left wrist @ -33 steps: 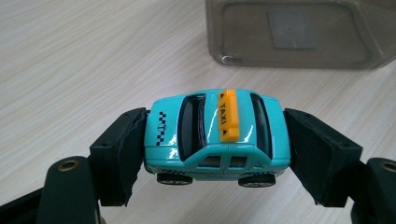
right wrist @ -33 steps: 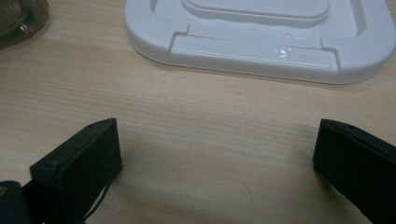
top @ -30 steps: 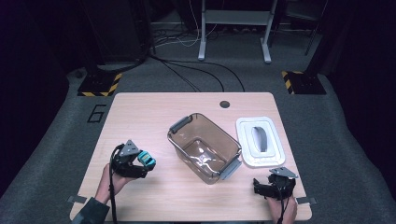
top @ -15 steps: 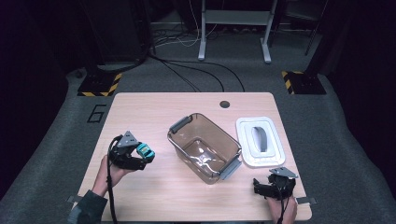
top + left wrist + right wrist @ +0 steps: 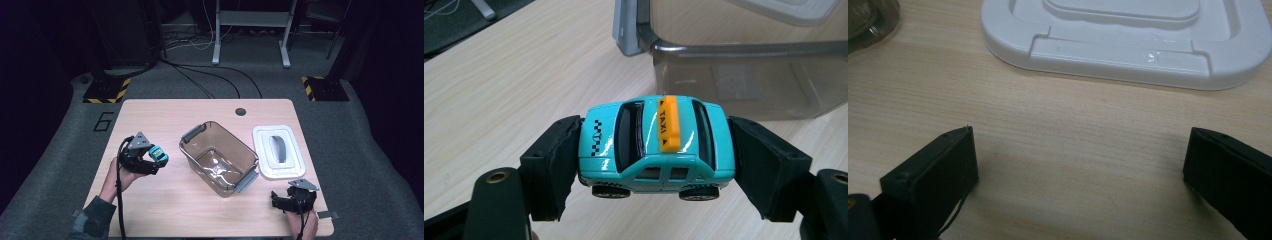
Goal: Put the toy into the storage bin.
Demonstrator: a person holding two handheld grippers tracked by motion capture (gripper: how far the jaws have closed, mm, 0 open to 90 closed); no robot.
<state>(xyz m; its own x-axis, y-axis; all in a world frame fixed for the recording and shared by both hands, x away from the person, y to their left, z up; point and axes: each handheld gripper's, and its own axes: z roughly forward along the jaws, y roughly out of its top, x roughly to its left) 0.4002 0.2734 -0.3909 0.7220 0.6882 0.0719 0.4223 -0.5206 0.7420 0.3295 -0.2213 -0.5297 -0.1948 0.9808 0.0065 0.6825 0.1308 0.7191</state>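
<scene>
On the wooden worktop point(image 5: 165, 205), a clear brown tub point(image 5: 218, 159) with grey handles is sitting near the middle, tilted at an angle to the edges. Just to its right, a white lid point(image 5: 278, 151) with a grey handle is lying flat, apart from the tub. Left of the tub, the left tool point(image 5: 656, 150) is hovering over the wood and clamping a small teal toy taxi point(image 5: 655, 145) by its nose and tail, the yellow roof sign facing up; the tub wall is standing just beyond it. Near the front right corner, the right tool point(image 5: 1078, 175) is resting low with its jaws spread wide, gripping nothing, the lid's edge lying just ahead.
</scene>
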